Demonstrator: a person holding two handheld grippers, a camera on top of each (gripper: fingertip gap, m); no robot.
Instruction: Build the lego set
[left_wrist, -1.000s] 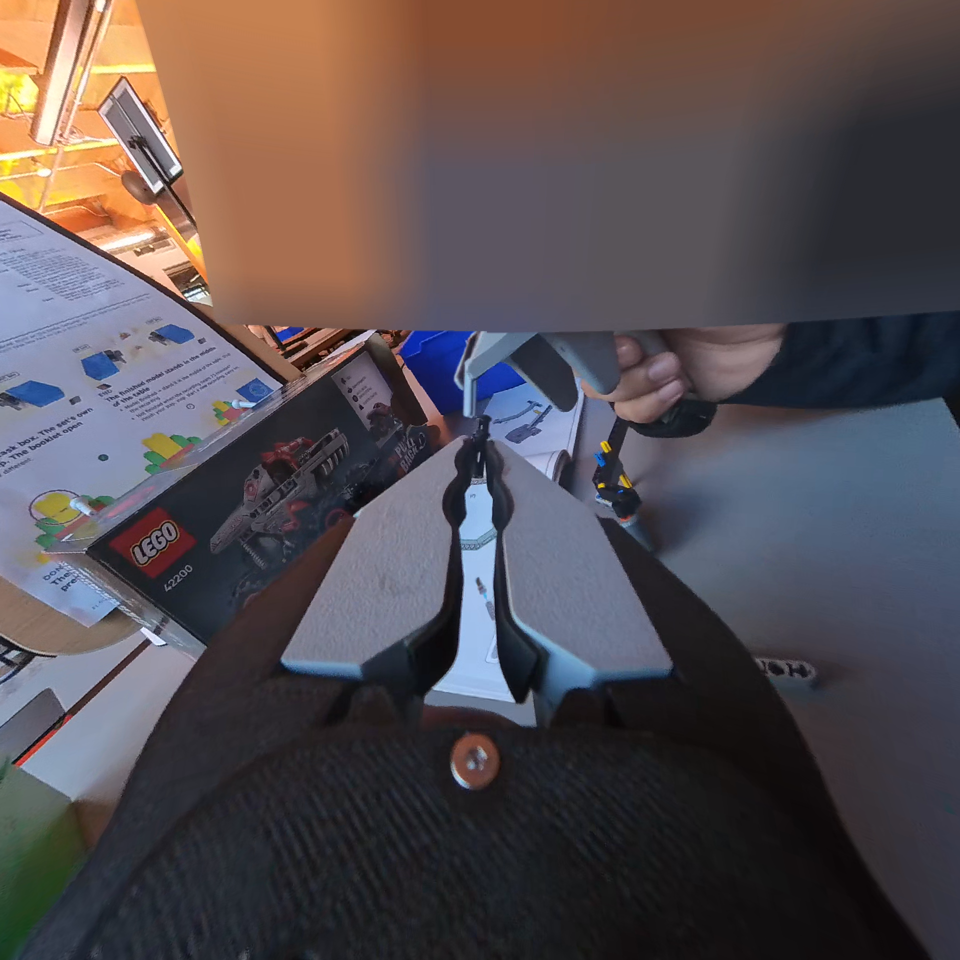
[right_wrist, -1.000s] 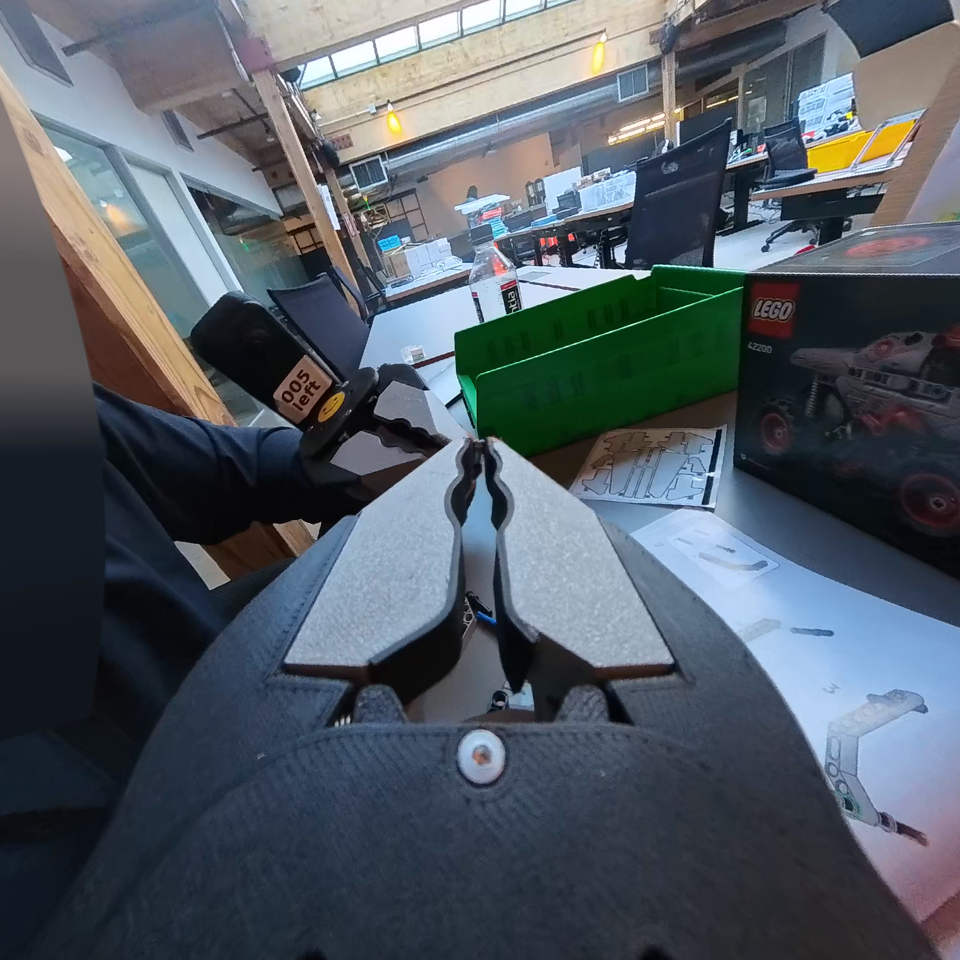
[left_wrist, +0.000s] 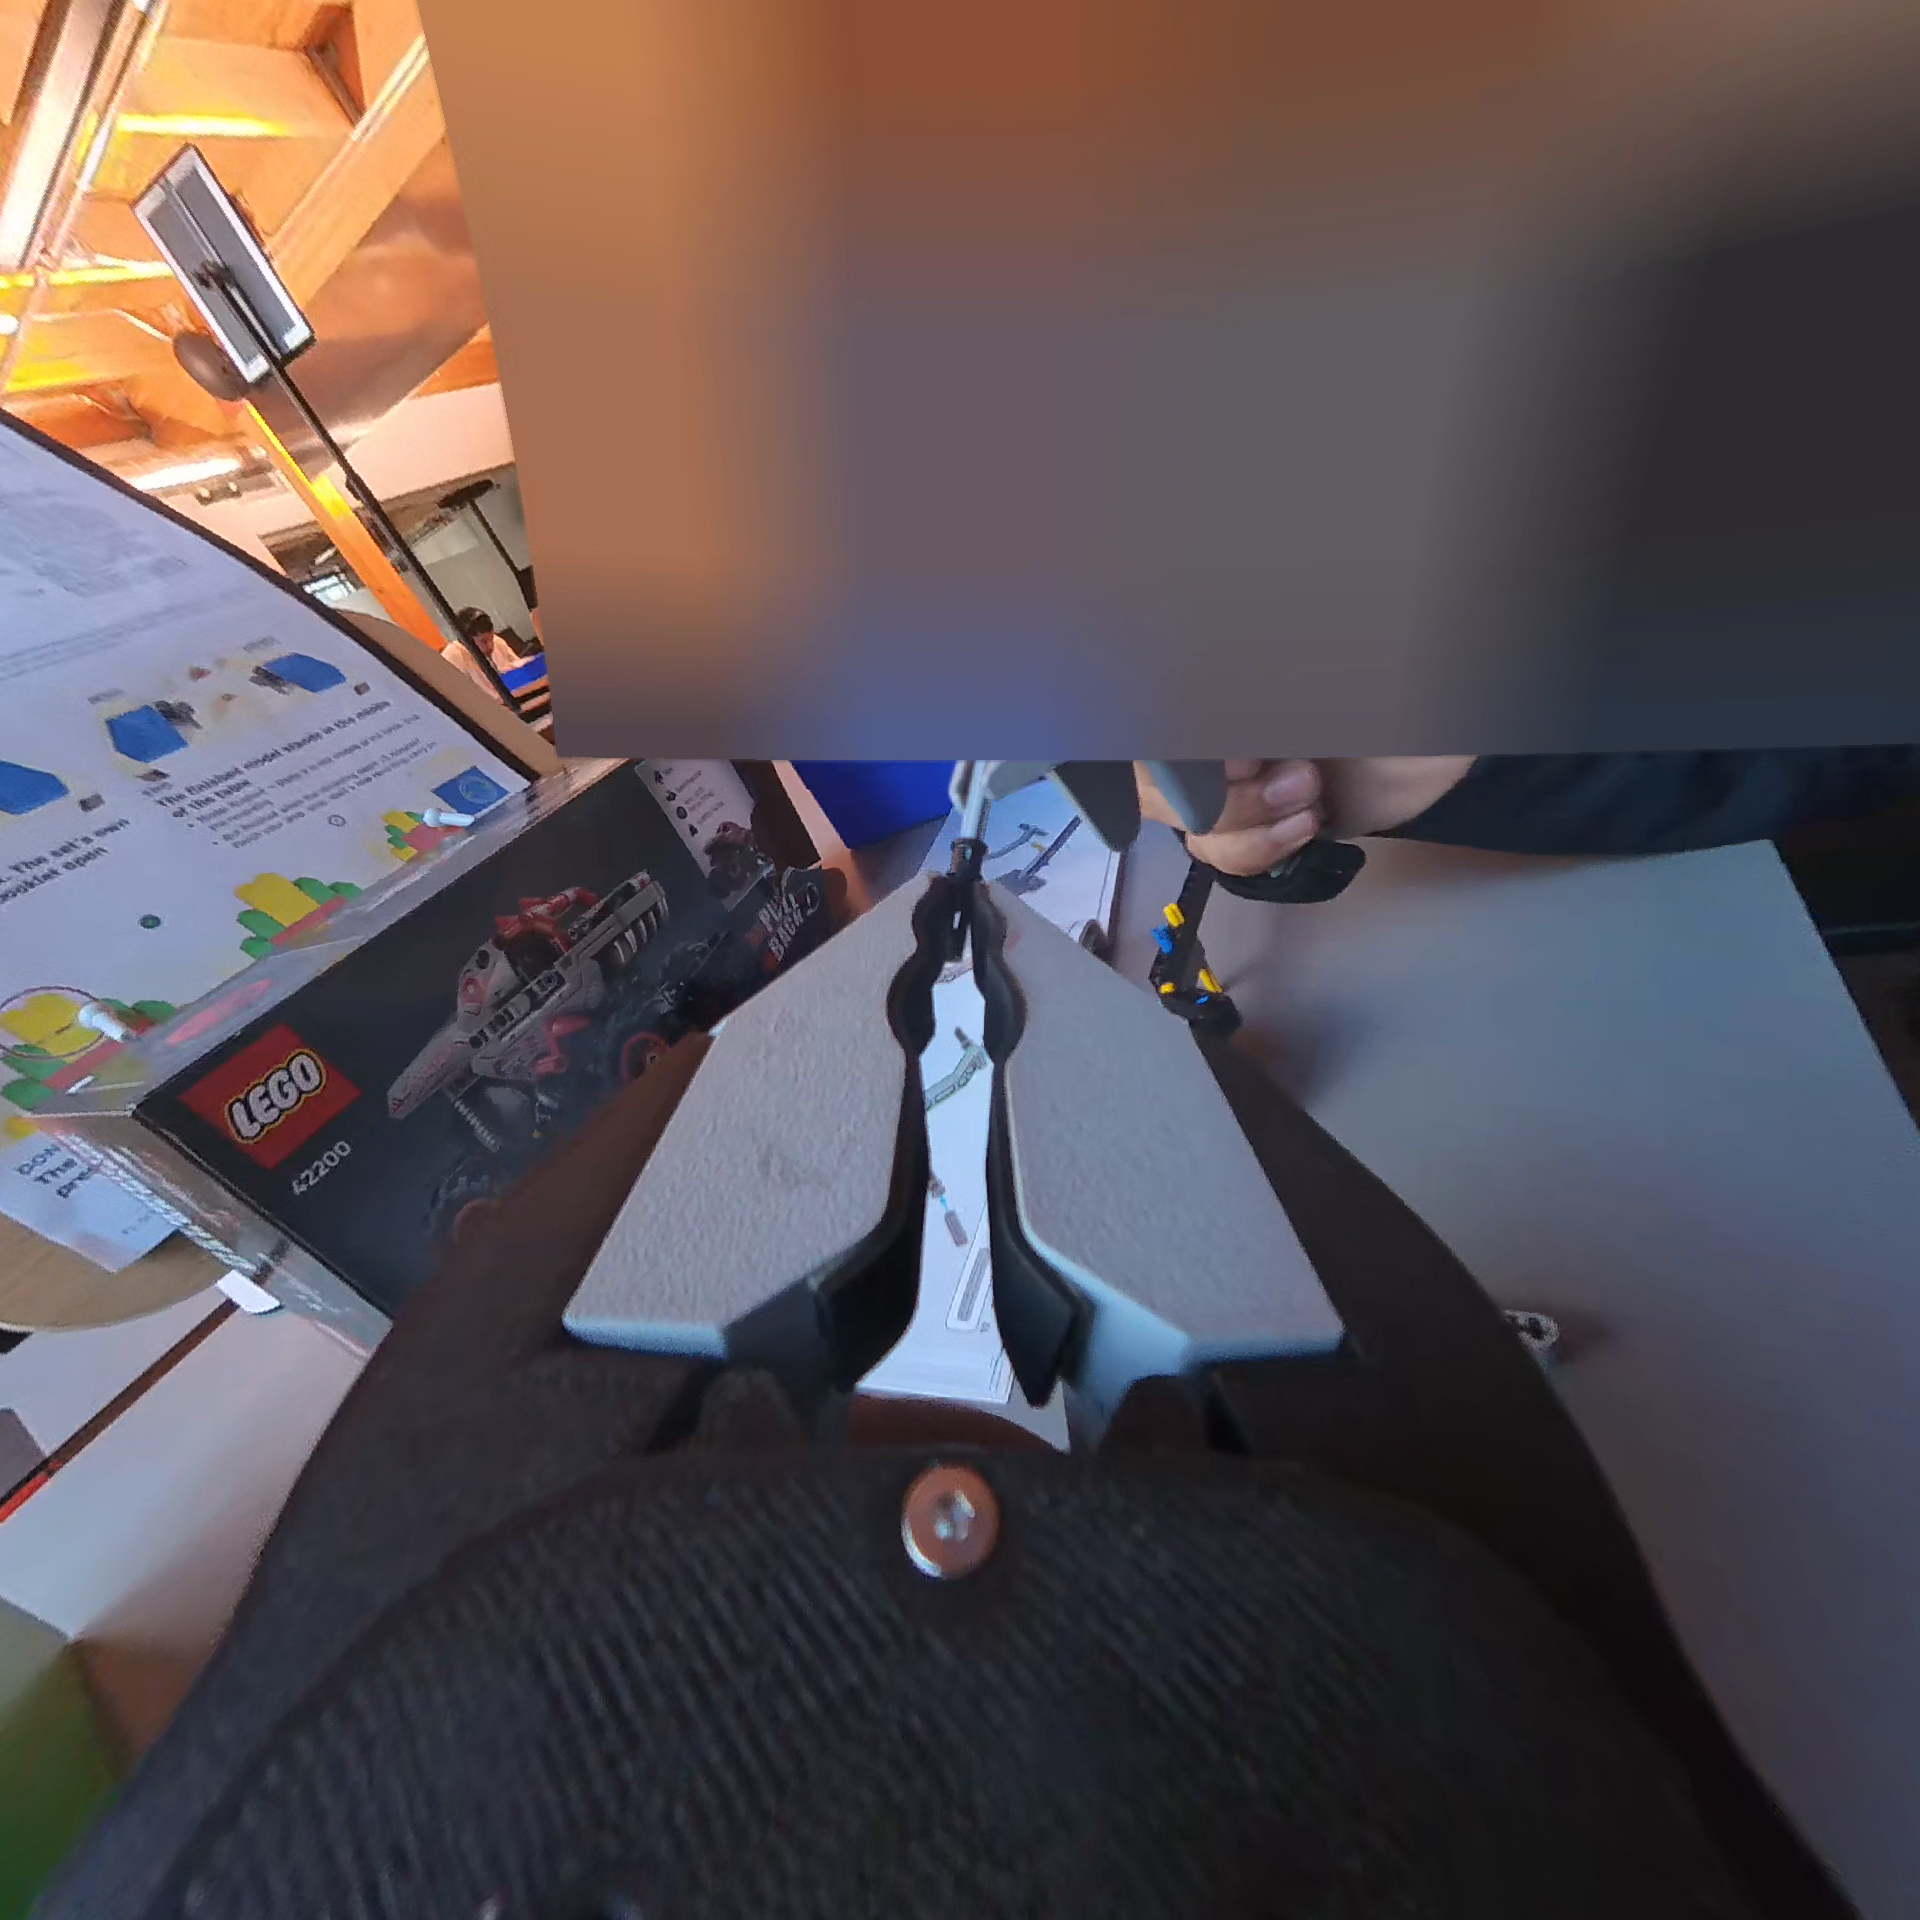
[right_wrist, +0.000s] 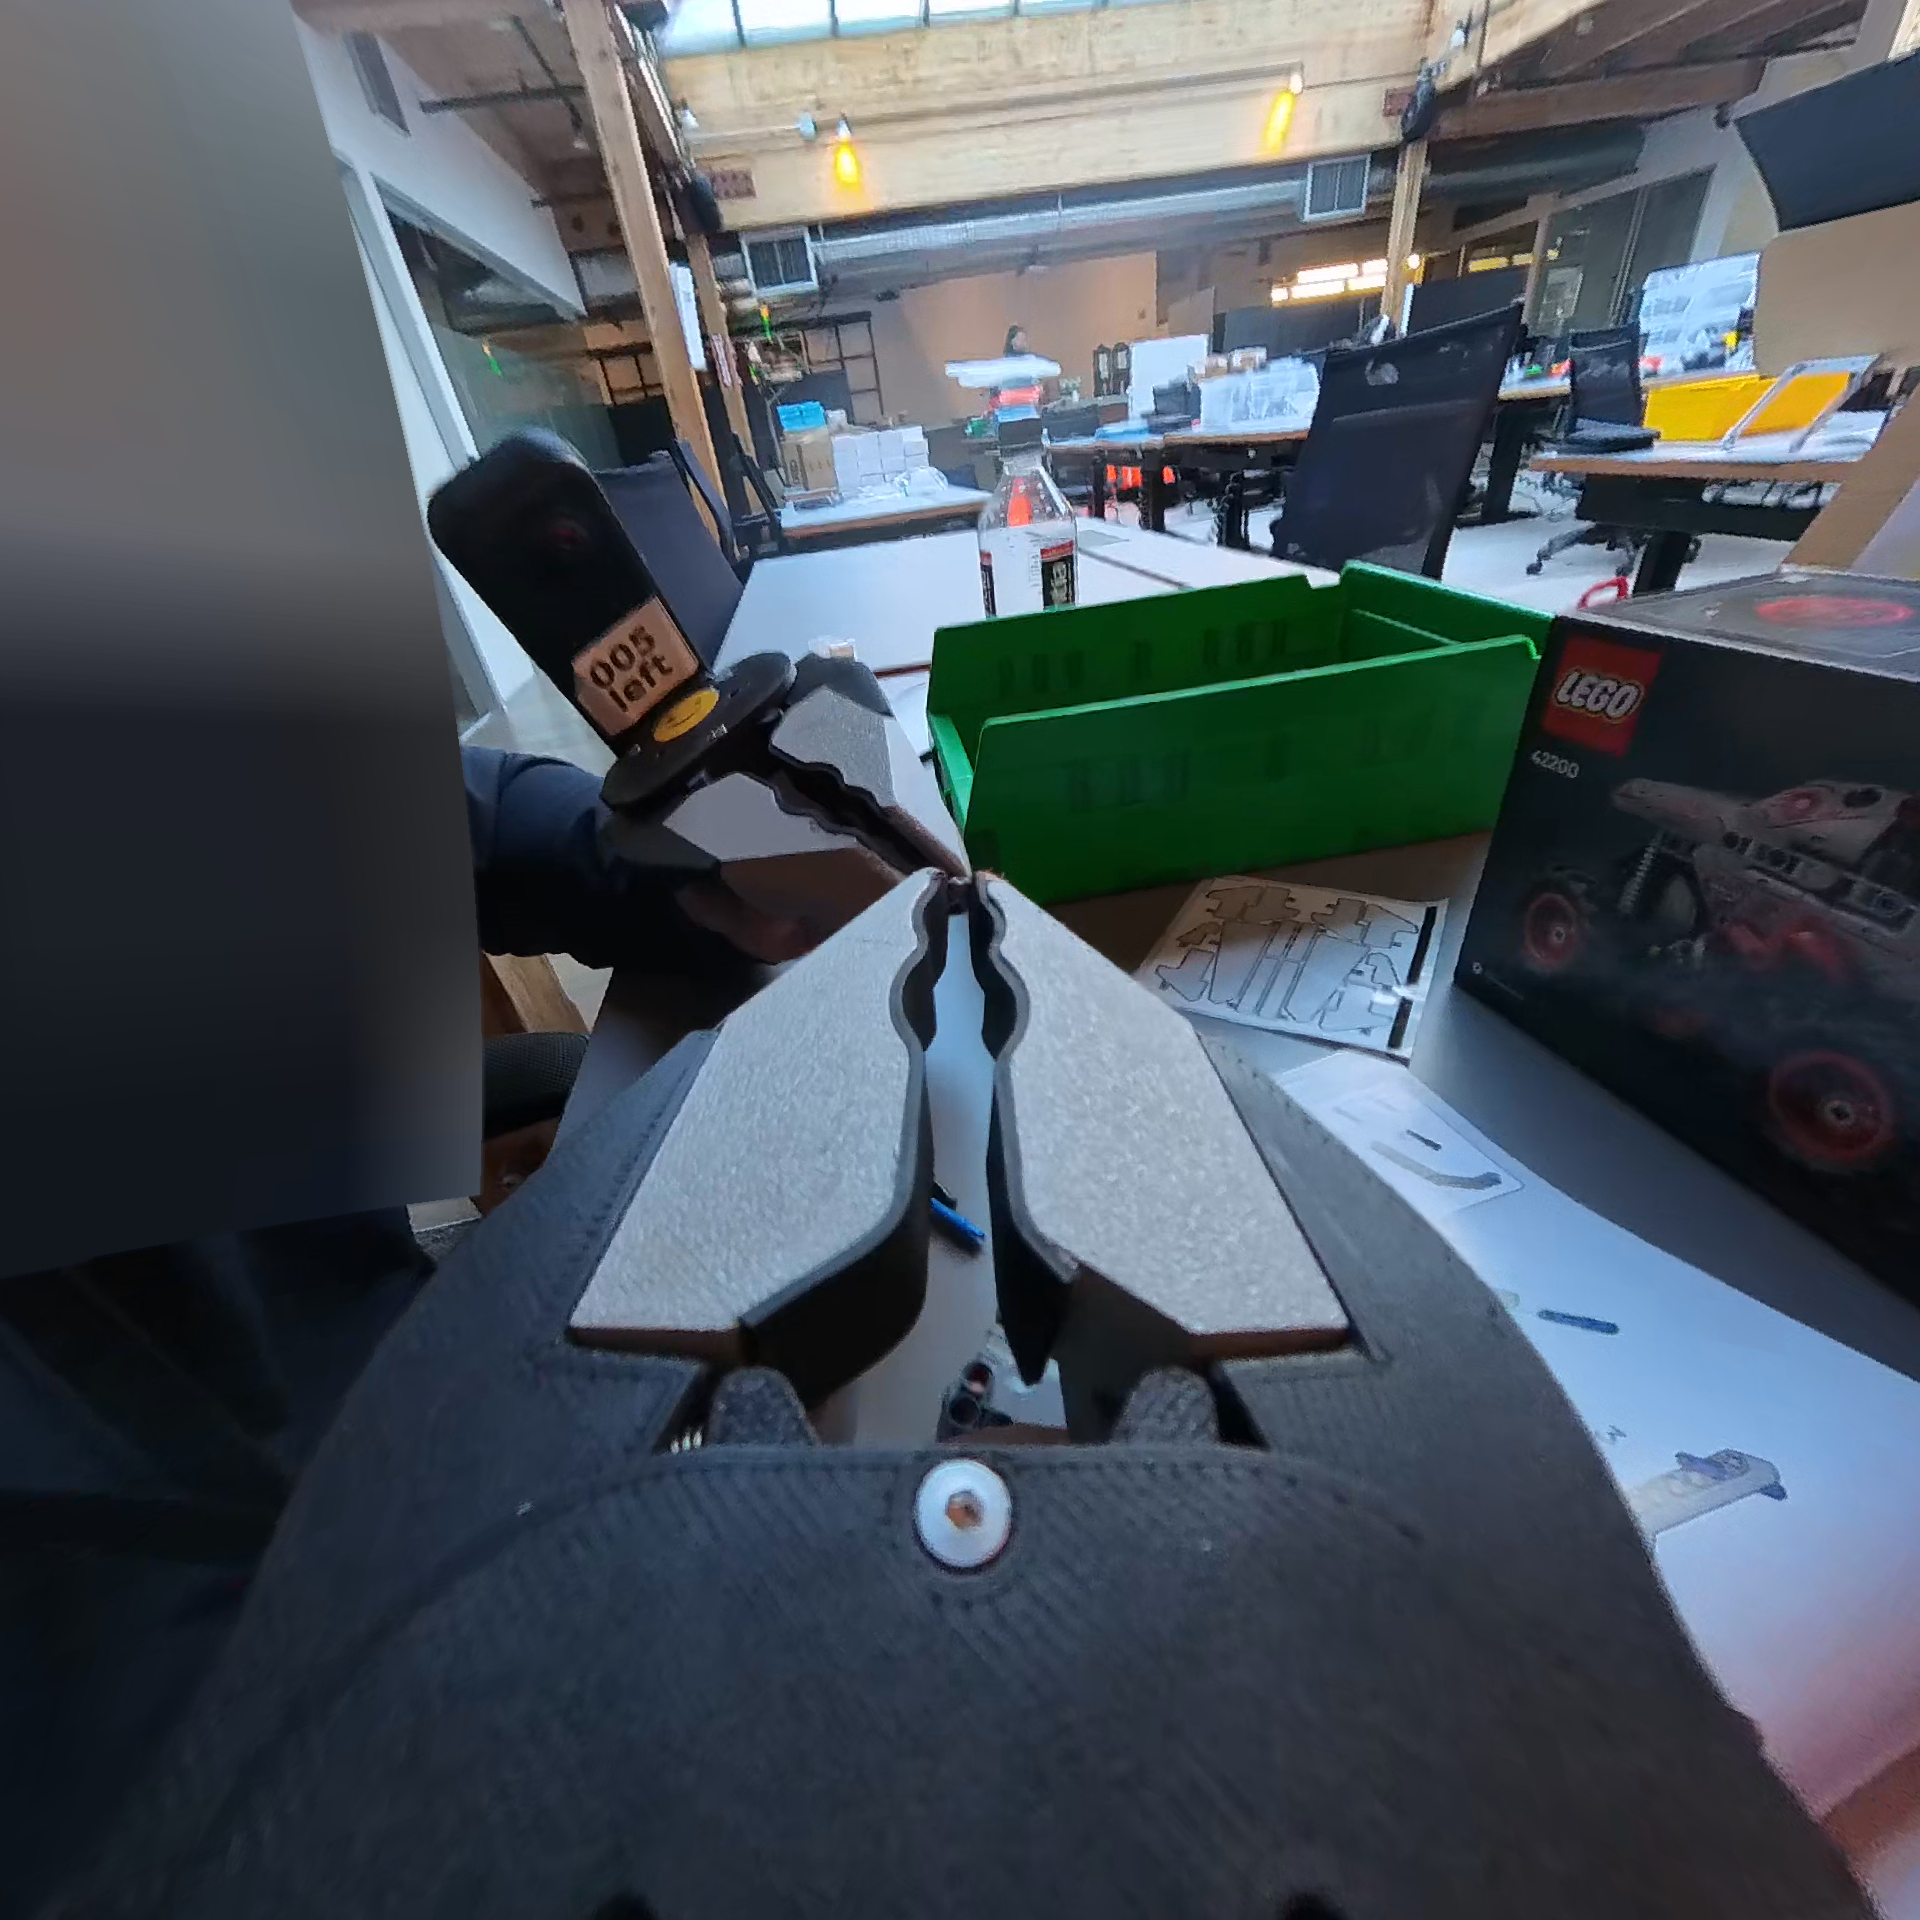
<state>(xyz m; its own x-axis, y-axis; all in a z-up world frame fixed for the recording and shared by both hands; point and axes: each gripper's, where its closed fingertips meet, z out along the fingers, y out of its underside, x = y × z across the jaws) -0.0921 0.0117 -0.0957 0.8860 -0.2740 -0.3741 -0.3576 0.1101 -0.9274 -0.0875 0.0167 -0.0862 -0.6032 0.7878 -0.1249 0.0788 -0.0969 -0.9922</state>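
The grey desk (left_wrist: 1558, 1143) carries everything. Largest on it is the dark set box (right_wrist: 1704, 914) with a monster truck pictured on its side, at three o'clock in the right wrist view and at nine o'clock in the left wrist view. Beside it stands an open green bin (right_wrist: 1226, 748) at one o'clock in the right wrist view, with a clear bottle (right_wrist: 1027, 540) behind it. The white instruction booklet (right_wrist: 1621, 1382) lies open at four o'clock there, and a sticker sheet (right_wrist: 1299, 961) lies flat between the bin and the box.

The left gripper (left_wrist: 961, 899) has its jaws closed on a small dark piece (left_wrist: 964, 854) at their tips. The right gripper (right_wrist: 961, 891) also has its jaws drawn together, tips meeting those of the other gripper — what they pinch cannot be told from its own view.

A small black Lego assembly (left_wrist: 1184, 961) with yellow and blue pins stands on the desk at one o'clock in the left wrist view, just below the person's hand (left_wrist: 1262, 821). A blue pin (right_wrist: 956, 1224) lies on the desk beneath the right gripper.
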